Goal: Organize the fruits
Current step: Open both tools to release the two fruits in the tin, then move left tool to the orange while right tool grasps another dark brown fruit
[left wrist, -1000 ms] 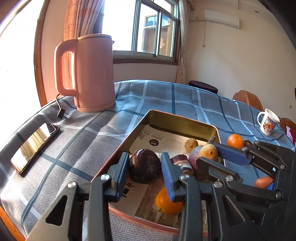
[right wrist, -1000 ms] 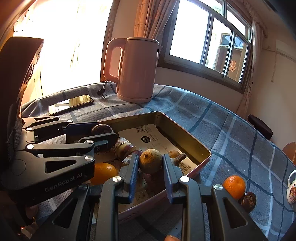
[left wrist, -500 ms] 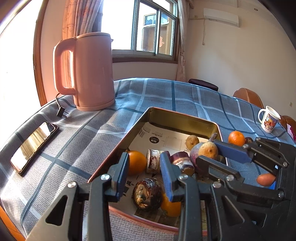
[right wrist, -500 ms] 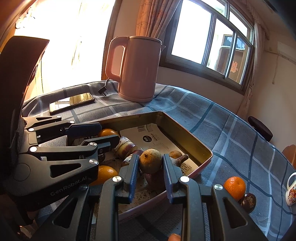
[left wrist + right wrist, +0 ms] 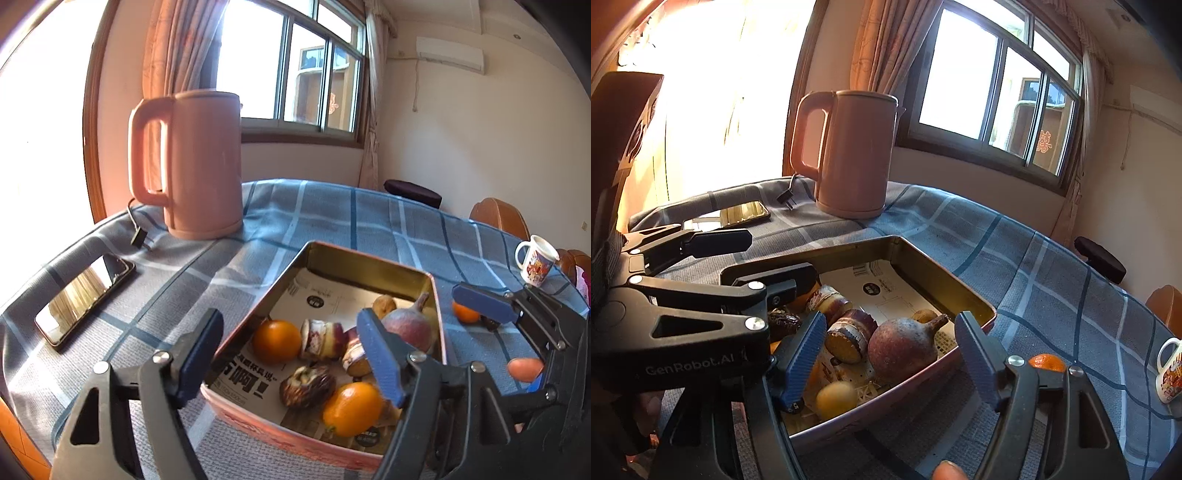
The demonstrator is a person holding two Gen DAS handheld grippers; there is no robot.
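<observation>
A: How does the left gripper [image 5: 291, 354] stand?

B: Jaws spread wide, with nothing between the blue pads. It hangs over the near left corner of the tin [image 5: 369, 258]: the left pad sits outside the tin's left wall, over the cloth [image 5: 332, 210], and the right pad is over the fruit inside.

A: What lies in the gap?

B: From the left wrist view, an orange [image 5: 276, 341] near the left wall, a peeled purple piece [image 5: 320, 340] just beside it, and nearer the camera a dark shrivelled fruit [image 5: 307, 386]. A second orange [image 5: 352, 408] lies under the right pad, by the front wall. None of them touches a pad, as far as I can tell.

A: And the right gripper [image 5: 890, 360]?

B: Wide open too, and empty. It hovers over the tin's near right part. Between its pads lies a big reddish fruit [image 5: 903, 349] with a stem pointing up and right, and another peeled purple piece [image 5: 851, 339] touching its left side. A small yellow fruit [image 5: 836, 400] rests lower down, close to the left pad, against the front wall.

A: Any fruit outside the tin?

B: Yes. A tangerine [image 5: 1047, 362] sits on the cloth to the right of the tin, half hidden behind the right finger. The left wrist view shows a pinkish oval thing [image 5: 524, 369] further right, partly behind the right gripper; I can't say what it is.

A: Anything else on the table?

B: A pink kettle [image 5: 201, 162] at the far left, a phone [image 5: 85, 295] lying flat, and a mug [image 5: 537, 260] well to the right.
</observation>
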